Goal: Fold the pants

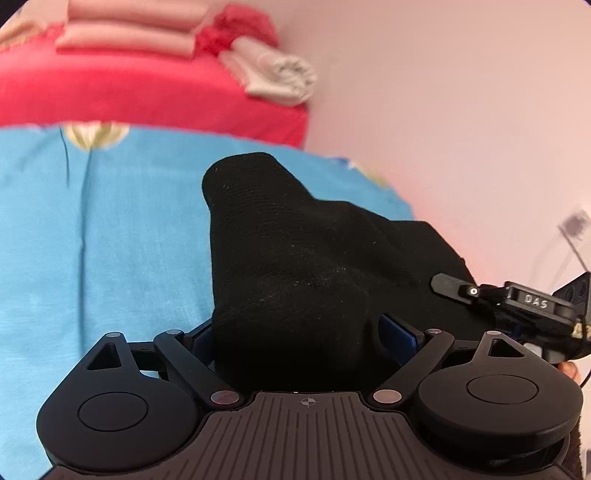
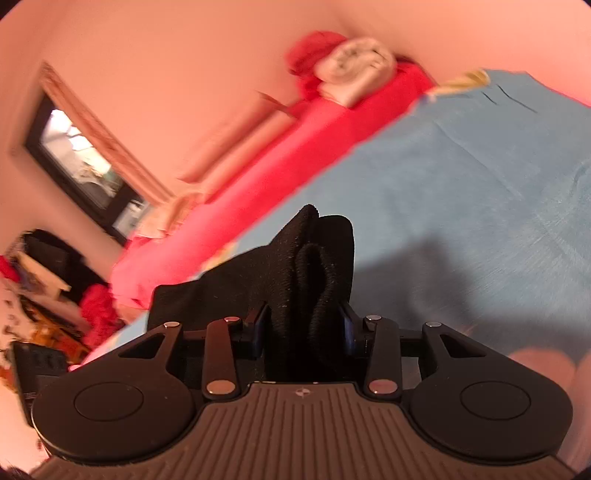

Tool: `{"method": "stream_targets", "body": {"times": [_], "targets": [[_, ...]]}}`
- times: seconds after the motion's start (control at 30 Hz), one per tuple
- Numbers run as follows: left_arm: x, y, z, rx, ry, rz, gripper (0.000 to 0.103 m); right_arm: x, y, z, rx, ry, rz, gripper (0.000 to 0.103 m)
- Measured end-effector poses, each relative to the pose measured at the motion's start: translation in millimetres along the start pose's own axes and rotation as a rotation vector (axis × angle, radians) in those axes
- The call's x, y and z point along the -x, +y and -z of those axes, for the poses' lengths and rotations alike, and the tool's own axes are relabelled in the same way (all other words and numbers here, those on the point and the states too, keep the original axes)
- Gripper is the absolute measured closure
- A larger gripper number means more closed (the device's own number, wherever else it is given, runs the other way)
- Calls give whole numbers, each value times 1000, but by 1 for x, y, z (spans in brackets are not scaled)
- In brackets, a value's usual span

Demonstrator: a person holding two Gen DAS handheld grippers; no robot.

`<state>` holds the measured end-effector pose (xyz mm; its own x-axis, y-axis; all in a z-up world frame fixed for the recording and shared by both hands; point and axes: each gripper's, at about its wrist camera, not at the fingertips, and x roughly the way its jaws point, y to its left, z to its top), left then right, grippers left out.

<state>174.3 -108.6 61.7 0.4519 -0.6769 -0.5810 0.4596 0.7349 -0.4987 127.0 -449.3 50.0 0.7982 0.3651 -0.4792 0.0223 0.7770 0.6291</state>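
Note:
The black pants [image 1: 295, 258] are bunched between the jaws of my left gripper [image 1: 295, 332], which is shut on them and holds them above the blue bedsheet [image 1: 110, 240]. My right gripper [image 2: 304, 325] is shut on another bunch of the same black pants [image 2: 314, 266], with folds of cloth standing up between its blue pads [image 2: 347, 328]. The right gripper also shows at the right edge of the left wrist view [image 1: 517, 299], close beside the left one. Most of the pants are hidden by the grippers.
A red bed or cover [image 1: 147, 96] lies beyond the blue sheet, with folded pink [image 1: 129, 33] and white [image 1: 280, 74] cloths stacked on it. A pink wall [image 1: 443, 110] stands to the right. A window [image 2: 81, 155] and clutter [image 2: 44, 288] show at the left of the right wrist view.

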Motion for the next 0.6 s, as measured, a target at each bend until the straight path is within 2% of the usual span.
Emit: {"method": "stream_targets", "body": {"times": [0.17, 0.23, 0.27, 0.3, 0.33, 0.37, 0.4, 0.47, 0.53, 0.6], "targets": [[53, -17, 18, -57, -45, -15, 0, 41, 29, 26, -19, -23, -43, 58], [53, -11, 31, -58, -21, -31, 0, 42, 24, 41, -63, -9, -50, 56], [49, -5, 40, -62, -9, -64, 0, 39, 18, 50, -70, 6, -37, 52], [41, 2, 50, -63, 10, -115, 0, 33, 11, 61, -78, 22, -3, 47], [30, 12, 59, -56, 45, -175, 0, 26, 2, 71, -74, 37, 60, 47], [20, 24, 69, -35, 90, -234, 0, 21, -7, 79, -63, 49, 158, 44], [15, 37, 78, 6, 105, -230, 0, 20, -16, 86, -65, 48, 220, 28], [32, 54, 87, 97, 53, -145, 0, 38, -35, 93, -147, -1, 169, 32], [48, 56, 88, 119, 33, -146, 0, 60, -45, 95, -201, -53, 198, 32], [65, 46, 91, 84, 3, -190, 0, 75, -45, 95, -176, -79, 270, 31]]}}
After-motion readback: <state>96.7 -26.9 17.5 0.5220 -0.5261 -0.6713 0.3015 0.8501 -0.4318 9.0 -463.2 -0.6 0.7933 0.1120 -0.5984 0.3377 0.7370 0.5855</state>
